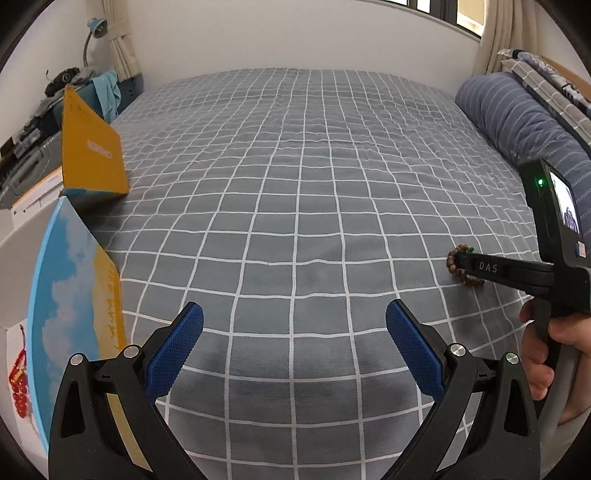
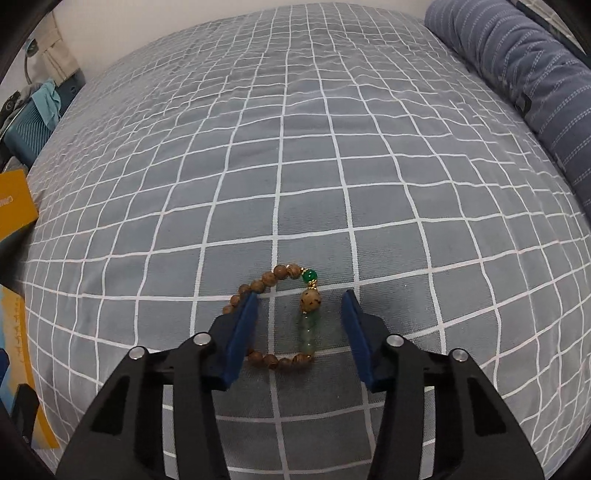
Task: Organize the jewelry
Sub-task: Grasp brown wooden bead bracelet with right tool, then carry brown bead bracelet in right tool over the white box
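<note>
A brown wooden-bead bracelet (image 2: 288, 317) with green beads lies on the grey checked bedspread (image 2: 295, 166). My right gripper (image 2: 301, 299) is open, low over it; its left finger covers the ring's left side, and the green-bead side lies between the jaws. In the left wrist view the bracelet (image 1: 460, 269) shows at the right, partly hidden behind the right gripper (image 1: 461, 258). My left gripper (image 1: 294, 314) is open and empty above the bedspread. An open blue-and-yellow box (image 1: 79, 295) stands at the left; a red bead bracelet (image 1: 18, 384) lies inside it.
The box's yellow lid (image 1: 90, 147) stands up at the bed's left edge. A rolled blue striped duvet (image 1: 524, 122) lies along the right side. Clutter and a lamp (image 1: 94, 33) sit beyond the bed at the left.
</note>
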`<state>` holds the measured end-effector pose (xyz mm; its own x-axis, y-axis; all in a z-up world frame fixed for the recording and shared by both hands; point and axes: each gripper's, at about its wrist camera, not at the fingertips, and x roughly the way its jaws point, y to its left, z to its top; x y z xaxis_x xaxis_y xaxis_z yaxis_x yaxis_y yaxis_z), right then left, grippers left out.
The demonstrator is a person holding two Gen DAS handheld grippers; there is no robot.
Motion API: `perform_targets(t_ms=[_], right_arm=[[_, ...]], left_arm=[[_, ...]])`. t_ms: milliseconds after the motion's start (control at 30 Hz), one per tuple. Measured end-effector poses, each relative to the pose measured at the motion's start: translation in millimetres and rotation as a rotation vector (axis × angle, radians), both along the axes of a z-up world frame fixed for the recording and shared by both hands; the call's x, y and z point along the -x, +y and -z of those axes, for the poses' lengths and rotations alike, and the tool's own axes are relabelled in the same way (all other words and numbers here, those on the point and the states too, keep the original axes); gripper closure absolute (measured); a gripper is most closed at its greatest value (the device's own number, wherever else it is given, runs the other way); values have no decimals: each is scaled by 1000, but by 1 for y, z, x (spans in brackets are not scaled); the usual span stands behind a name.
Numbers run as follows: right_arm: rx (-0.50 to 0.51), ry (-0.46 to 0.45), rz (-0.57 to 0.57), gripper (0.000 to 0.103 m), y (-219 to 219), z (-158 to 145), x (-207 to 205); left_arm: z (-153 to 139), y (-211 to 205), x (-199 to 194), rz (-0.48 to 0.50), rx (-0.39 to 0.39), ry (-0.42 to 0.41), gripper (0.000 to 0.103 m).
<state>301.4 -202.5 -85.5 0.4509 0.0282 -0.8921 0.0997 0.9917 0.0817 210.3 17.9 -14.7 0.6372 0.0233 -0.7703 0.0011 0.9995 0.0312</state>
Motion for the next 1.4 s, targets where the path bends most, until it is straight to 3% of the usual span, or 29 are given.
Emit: perform_targets(t_ms=[100, 200, 700, 1067, 1400], right_arm=[[-2, 5, 3, 83, -1, -1, -1], [5, 10, 10, 91, 0, -2, 1], [20, -15, 17, 92, -1, -15, 10], [37, -90, -1, 92, 8, -57, 36], [42, -156, -19, 92, 25, -95, 68]], left_arm=[[-1, 3, 0, -6, -3, 2, 6], [-2, 4, 1, -10, -4, 1, 6], [-16, 12, 8, -12, 3, -21, 6], [-41, 23, 27, -23, 34, -55, 6], [-78, 48, 68, -67, 30, -104, 6]])
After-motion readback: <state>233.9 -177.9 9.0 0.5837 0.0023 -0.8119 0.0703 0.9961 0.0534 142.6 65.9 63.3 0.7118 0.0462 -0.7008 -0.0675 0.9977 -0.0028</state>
